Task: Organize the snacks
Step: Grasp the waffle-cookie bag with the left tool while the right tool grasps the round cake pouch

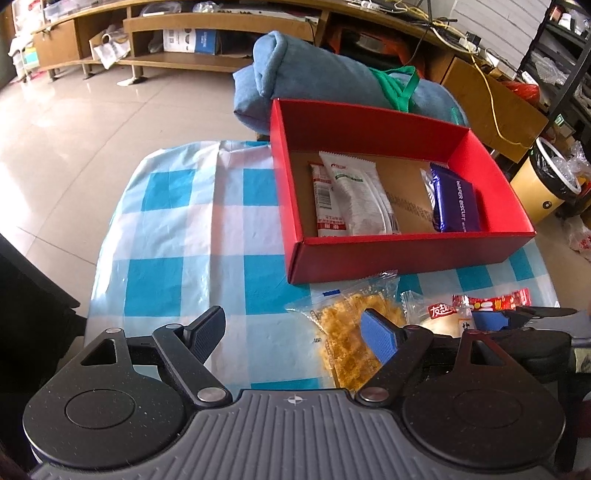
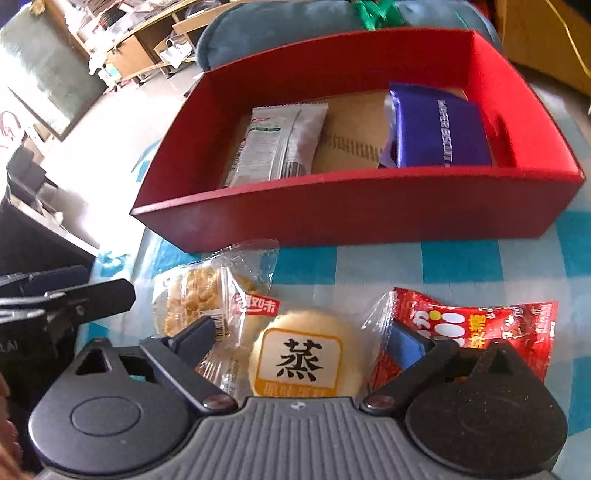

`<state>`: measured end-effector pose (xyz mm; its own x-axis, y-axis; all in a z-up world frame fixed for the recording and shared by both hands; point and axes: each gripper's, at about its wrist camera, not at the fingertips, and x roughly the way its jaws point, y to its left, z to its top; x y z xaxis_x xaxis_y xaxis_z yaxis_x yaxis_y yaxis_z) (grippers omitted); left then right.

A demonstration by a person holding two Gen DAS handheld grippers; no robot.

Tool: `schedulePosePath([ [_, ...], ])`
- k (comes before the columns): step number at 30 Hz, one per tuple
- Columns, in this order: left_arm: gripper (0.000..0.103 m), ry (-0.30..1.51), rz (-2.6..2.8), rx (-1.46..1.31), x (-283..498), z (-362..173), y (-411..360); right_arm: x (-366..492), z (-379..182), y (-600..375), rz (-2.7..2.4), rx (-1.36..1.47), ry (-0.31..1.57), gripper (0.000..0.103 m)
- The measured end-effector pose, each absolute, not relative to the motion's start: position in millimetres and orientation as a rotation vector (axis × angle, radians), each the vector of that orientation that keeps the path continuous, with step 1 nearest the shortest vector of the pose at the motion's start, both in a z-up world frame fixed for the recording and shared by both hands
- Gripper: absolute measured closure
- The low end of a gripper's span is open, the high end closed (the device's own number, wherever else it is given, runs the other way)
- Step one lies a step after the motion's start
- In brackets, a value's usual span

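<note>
Over the round steamed cake (image 2: 301, 354), the right gripper (image 2: 303, 343) stands open astride it and should close gently on its sides, while the left gripper (image 1: 295, 336) waits open

This looks like a cluttered workroom or lab rather than a home: long wooden benches (image 1: 177, 26) strewn with cables (image 1: 491, 85) and boxes, dark metal shelving (image 1: 565, 48), a tiled floor (image 1: 92, 122), and a lined waste bin (image 1: 546, 181).
</note>
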<state>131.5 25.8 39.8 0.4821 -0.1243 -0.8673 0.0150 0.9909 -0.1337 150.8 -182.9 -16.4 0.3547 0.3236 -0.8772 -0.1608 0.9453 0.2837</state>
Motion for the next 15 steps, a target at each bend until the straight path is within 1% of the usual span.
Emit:
schedulePosePath([
  [1, 0.018, 1.069, -0.089, -0.112, 131.9, 39.0, 24.8, 150.2, -16.1, -184.5, 0.315, 0.164, 1.164, 0.018],
  [3, 0.018, 1.071, -0.094, -0.105, 131.0, 38.4, 22.0, 147.2, -13.9, -189.5, 0.316, 0.184, 1.159, 0.03],
  [5, 0.018, 1.074, -0.101, -0.095, 130.4, 37.4, 18.6, 143.5, -10.1, -194.7, 0.324, 0.195, 1.162, 0.037],
  [9, 0.018, 1.088, -0.097, -0.099, 131.2, 34.7, 16.0, 132.6, -5.8, -199.6, 0.325, 0.176, 1.159, 0.04],
  [15, 0.017, 1.098, -0.098, -0.086, 135.2, 27.9, 0.5, 112.2, 17.9, -210.3, 0.288, 0.14, 1.101, 0.041],
])
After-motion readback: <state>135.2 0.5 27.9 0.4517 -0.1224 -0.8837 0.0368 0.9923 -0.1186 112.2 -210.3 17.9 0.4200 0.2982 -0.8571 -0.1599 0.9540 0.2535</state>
